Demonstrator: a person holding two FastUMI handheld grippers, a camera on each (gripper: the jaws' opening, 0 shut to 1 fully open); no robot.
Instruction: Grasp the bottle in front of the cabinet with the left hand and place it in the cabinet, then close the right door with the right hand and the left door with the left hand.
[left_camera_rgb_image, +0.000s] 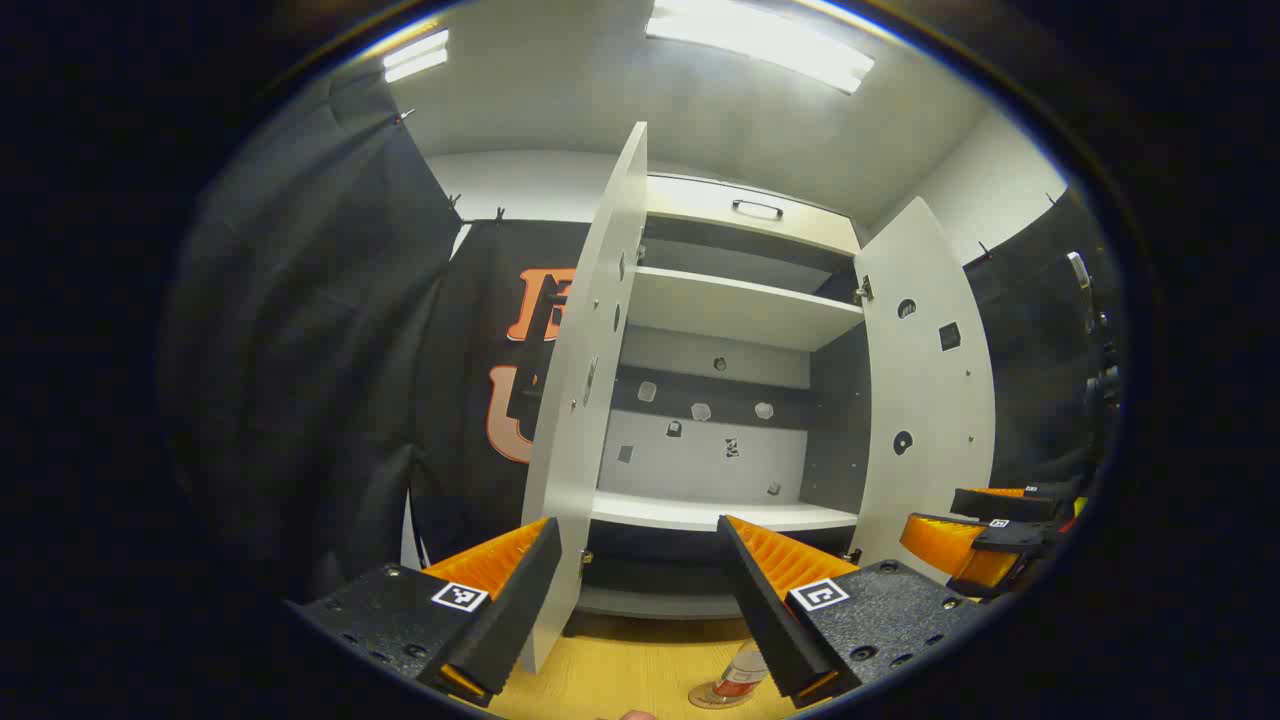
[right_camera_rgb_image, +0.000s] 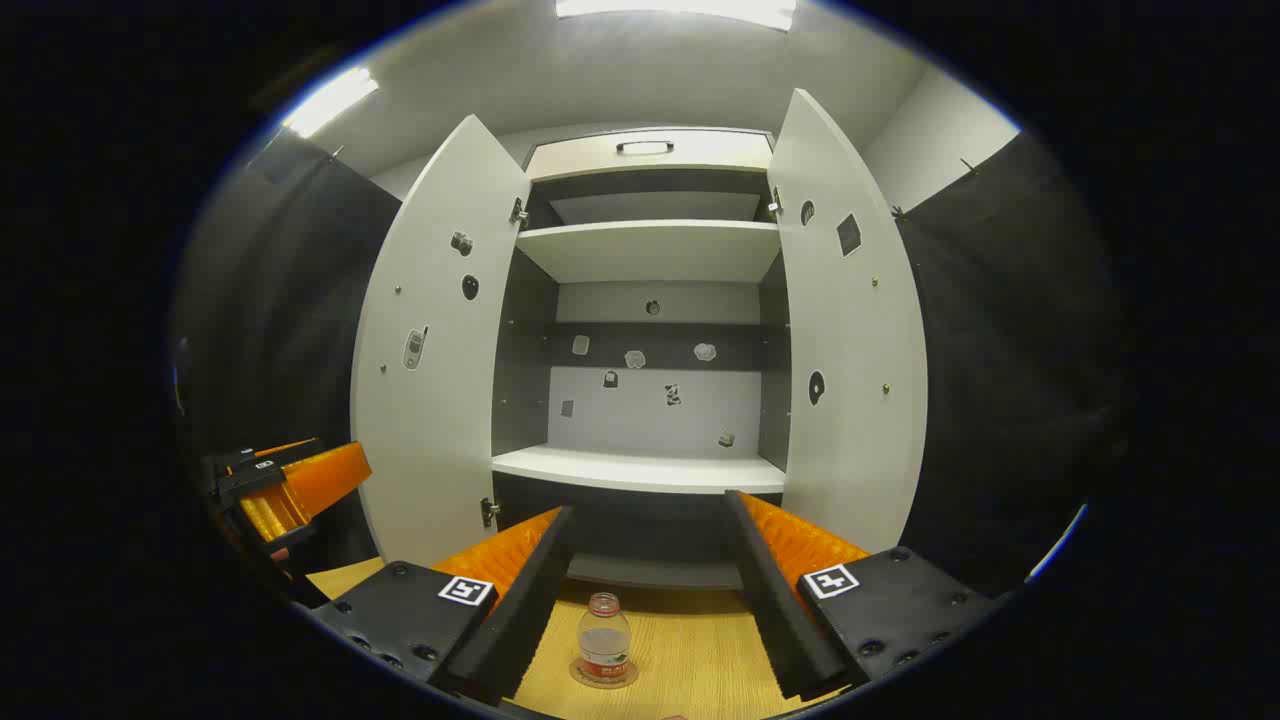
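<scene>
The bottle (right_camera_rgb_image: 605, 640) stands upright on a round coaster (right_camera_rgb_image: 603, 675) on the wooden floor (right_camera_rgb_image: 690, 650), just in front of the cabinet (right_camera_rgb_image: 650, 470). Both doors hang open: the left door (right_camera_rgb_image: 430, 380) and the right door (right_camera_rgb_image: 850, 380). The left gripper (left_camera_rgb_image: 640, 600) and right gripper (right_camera_rgb_image: 645, 600) each hold their fingers wide apart, gripping nothing, above the floor.

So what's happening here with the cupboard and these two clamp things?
A person holds two grippers before a tall white cabinet whose two doors stand open. A small clear plastic bottle stands upright on a round coaster on the wooden floor in front. The left gripper and right gripper are both open, holding nothing.
</scene>
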